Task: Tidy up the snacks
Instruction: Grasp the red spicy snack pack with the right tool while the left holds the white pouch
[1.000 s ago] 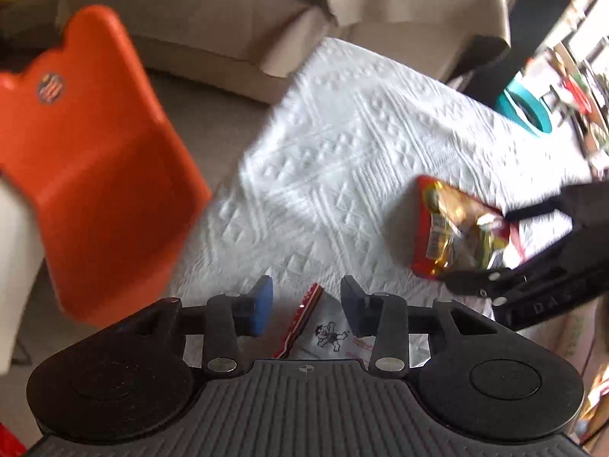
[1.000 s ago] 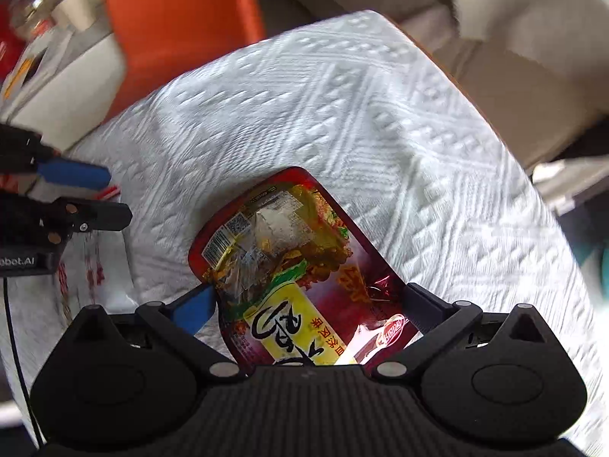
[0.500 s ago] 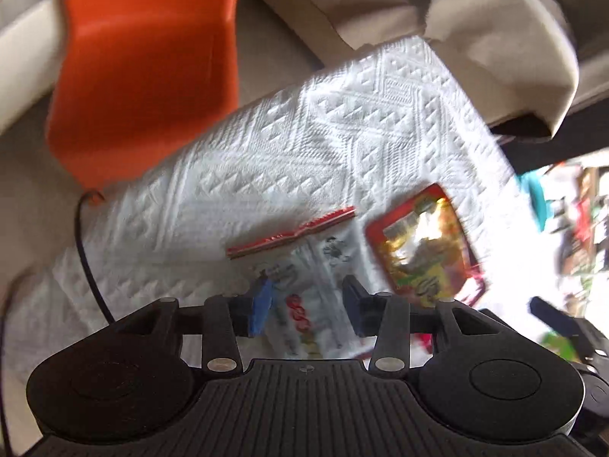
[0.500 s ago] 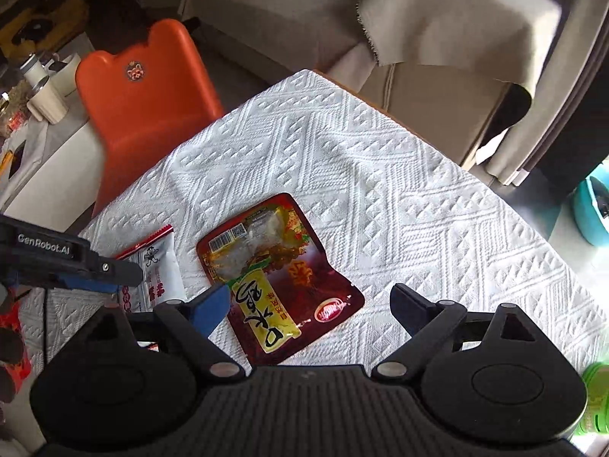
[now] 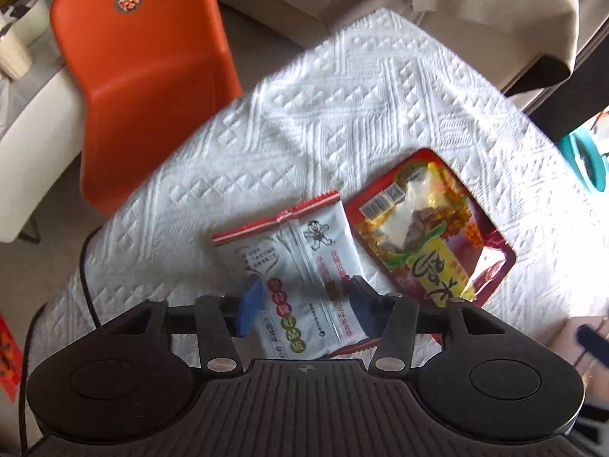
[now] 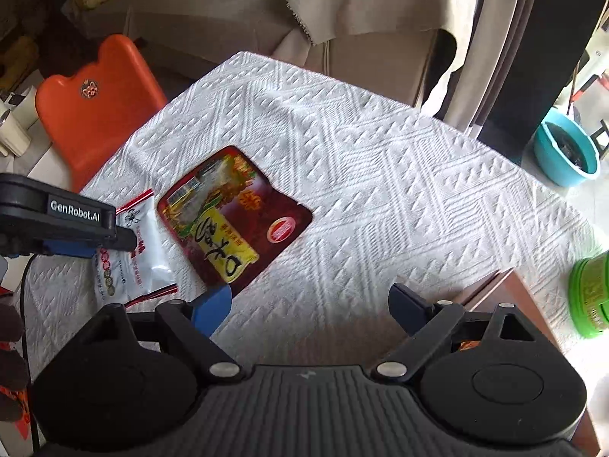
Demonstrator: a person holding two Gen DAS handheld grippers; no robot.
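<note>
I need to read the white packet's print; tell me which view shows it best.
Left wrist view: the white snack packet lies front-on and large, between the opening left gripper. Right wrist view shows it small, angled, partly behind that gripper.

Both wrist views look steeply down, close over the white tablecloth (image 5: 342,114) (image 6: 380,190) — sharing the two snack packets at lower centre-left.

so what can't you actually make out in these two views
- White packet: near end hidden behind the left gripper body, left view.
- Green container: cut off by the right edge, right view.
- Small print on the red packet: too small, both views.
</note>
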